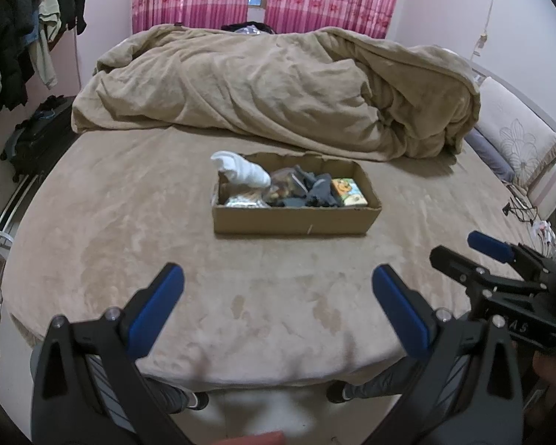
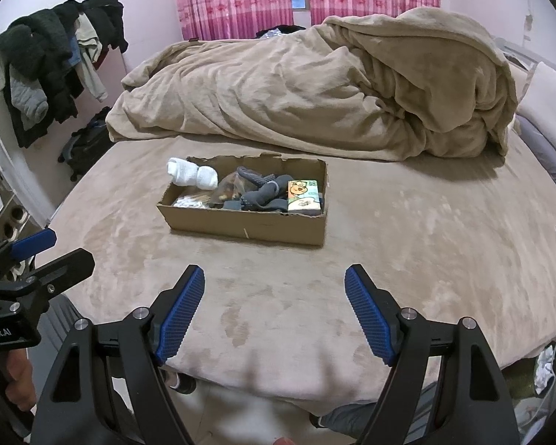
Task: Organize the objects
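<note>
A shallow cardboard box (image 1: 296, 220) (image 2: 241, 224) sits mid-bed on the tan sheet. It holds white rolled socks (image 1: 241, 172) (image 2: 191, 176) at its left end, a clear bag of snacks (image 1: 281, 185) (image 2: 228, 187), dark grey socks (image 1: 317, 191) (image 2: 263, 194) and a small tissue pack with a cartoon print (image 1: 348, 191) (image 2: 304, 194) at the right end. My left gripper (image 1: 278, 278) is open and empty, short of the box near the bed's front edge. My right gripper (image 2: 276, 278) is open and empty, also short of the box; it also shows in the left wrist view (image 1: 463, 250).
A bunched tan duvet (image 1: 278, 89) (image 2: 315, 96) lies across the far half of the bed behind the box. Clothes hang on a rack (image 2: 48, 70) at the left, a black suitcase (image 2: 89, 146) below it. Pillows (image 1: 519, 141) and cables (image 1: 519, 209) lie at the right edge.
</note>
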### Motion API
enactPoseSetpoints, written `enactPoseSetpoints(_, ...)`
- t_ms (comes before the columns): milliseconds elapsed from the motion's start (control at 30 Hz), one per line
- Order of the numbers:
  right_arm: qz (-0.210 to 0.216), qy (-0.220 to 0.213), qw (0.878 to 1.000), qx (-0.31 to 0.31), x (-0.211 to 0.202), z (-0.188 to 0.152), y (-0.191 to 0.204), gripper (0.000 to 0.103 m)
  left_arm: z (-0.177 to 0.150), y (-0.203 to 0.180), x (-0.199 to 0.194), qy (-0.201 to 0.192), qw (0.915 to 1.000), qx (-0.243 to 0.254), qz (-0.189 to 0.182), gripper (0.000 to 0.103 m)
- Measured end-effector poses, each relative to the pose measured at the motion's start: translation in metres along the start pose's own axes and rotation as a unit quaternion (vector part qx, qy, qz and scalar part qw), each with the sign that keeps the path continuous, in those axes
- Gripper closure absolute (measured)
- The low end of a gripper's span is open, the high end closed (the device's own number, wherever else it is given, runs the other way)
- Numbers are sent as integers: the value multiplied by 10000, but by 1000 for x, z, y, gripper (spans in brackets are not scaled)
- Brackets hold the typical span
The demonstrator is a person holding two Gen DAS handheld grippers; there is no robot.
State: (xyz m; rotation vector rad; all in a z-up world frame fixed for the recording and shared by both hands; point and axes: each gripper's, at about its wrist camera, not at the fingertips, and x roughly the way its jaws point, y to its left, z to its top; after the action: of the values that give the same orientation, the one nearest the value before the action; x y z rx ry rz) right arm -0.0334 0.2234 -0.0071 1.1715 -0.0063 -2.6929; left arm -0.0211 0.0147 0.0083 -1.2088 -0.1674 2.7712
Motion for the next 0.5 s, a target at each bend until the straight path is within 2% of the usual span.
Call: enactPoseSetpoints(500, -1, 18, 10000, 28, 2, -1, -3, 22, 0, 0, 1, 7, 10000, 8, 0, 1)
